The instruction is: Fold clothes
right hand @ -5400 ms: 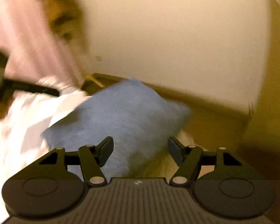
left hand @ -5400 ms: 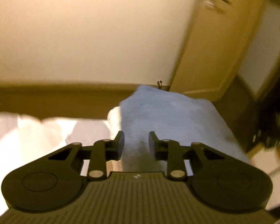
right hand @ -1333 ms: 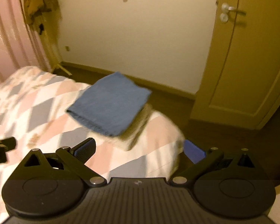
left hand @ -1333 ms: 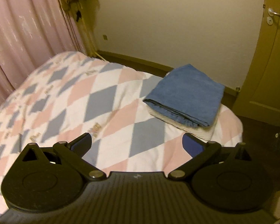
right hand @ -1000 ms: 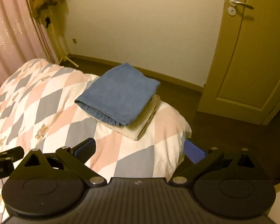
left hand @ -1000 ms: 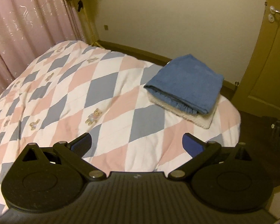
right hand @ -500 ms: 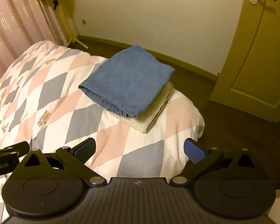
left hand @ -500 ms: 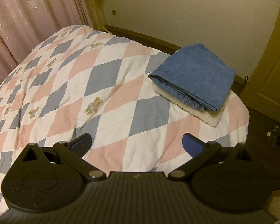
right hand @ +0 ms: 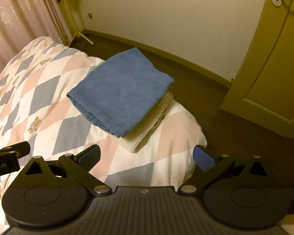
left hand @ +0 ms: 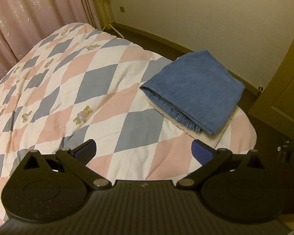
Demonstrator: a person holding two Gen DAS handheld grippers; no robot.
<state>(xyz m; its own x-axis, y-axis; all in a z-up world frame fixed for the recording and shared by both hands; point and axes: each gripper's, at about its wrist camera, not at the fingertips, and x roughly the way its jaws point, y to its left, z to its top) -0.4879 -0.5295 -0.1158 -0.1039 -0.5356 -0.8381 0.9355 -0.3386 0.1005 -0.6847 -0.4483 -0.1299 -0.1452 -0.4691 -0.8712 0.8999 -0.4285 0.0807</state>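
We see a blue denim garment [left hand: 196, 92] folded into a neat rectangle with its layered edges showing along the near side, lying squarely on top of a folded cream fleecy garment [right hand: 147, 129] that pokes out beneath it, both at the corner of the bed [left hand: 111, 105] with its pink, grey and white diamond-patterned quilt. Our left claw [left hand: 145, 150] is spread wide and holds nothing, with the stack ahead and to its right. Our right claw [right hand: 147, 155] is equally wide open and empty, the stack lying just ahead of it, untouched.
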